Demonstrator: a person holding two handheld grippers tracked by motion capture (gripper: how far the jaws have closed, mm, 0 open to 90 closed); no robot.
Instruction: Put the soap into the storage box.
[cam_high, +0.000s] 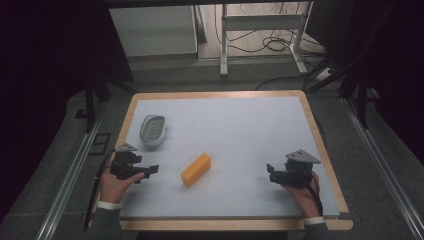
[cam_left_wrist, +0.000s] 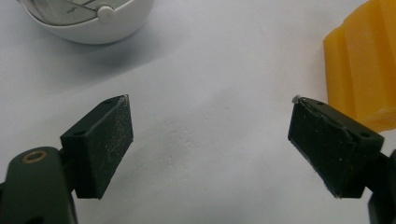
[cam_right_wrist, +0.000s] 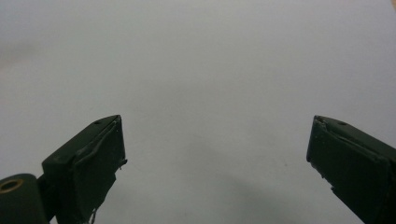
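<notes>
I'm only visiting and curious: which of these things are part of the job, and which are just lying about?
Likely part of the job:
yellow block
white soap dish
left gripper, open
right gripper, open

Just lying about:
cables on the floor beyond the table
metal frame

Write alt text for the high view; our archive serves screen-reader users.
A person's two hands each hold a black gripper over a pale mat on a wooden table: left gripper and right gripper, both empty with fingers open. Between them lies a yellow block; a white oval dish sits beyond the left gripper.
</notes>
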